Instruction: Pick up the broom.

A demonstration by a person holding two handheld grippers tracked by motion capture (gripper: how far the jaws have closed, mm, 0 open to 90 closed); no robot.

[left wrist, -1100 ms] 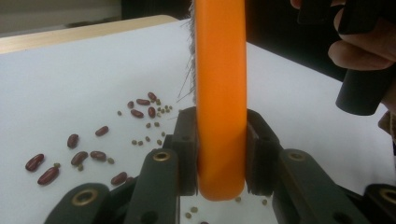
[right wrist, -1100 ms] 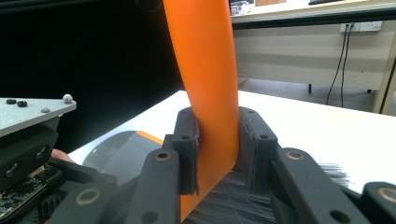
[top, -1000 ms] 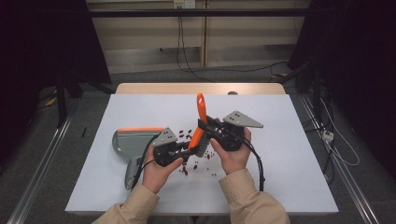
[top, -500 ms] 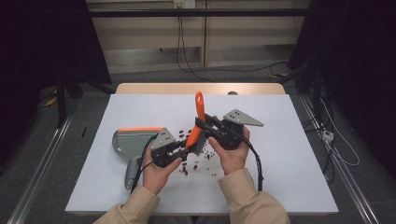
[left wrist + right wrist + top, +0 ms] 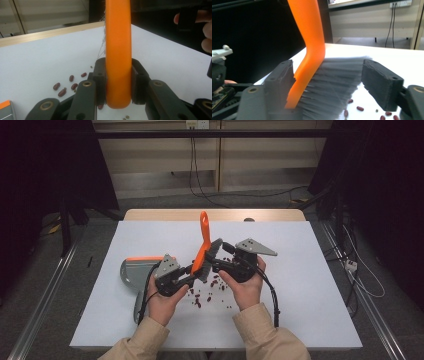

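An orange-handled brush (image 5: 202, 237) with grey bristles stands nearly upright over the white table (image 5: 310, 270). My left gripper (image 5: 195, 270) is shut on the lower end of the orange handle (image 5: 118, 62), which fills the gap between its jaws. My right gripper (image 5: 214, 256) comes from the right at the brush head. Its jaws have just been opening and now stand wide around the bristles (image 5: 332, 82): the right jaw is clear of them, while the left jaw lies against the orange back. Dark red beans (image 5: 205, 292) lie scattered under the brush.
A grey dustpan (image 5: 132, 270) with an orange edge lies flat on the table left of my left hand. More beans (image 5: 65, 86) lie close to the jaws. Behind the table are a wooden edge (image 5: 215, 215) and cables on the floor.
The right gripper's jaws have spread apart around the brush head. Both hands stay about where they were, and the brush remains upright in the left gripper.
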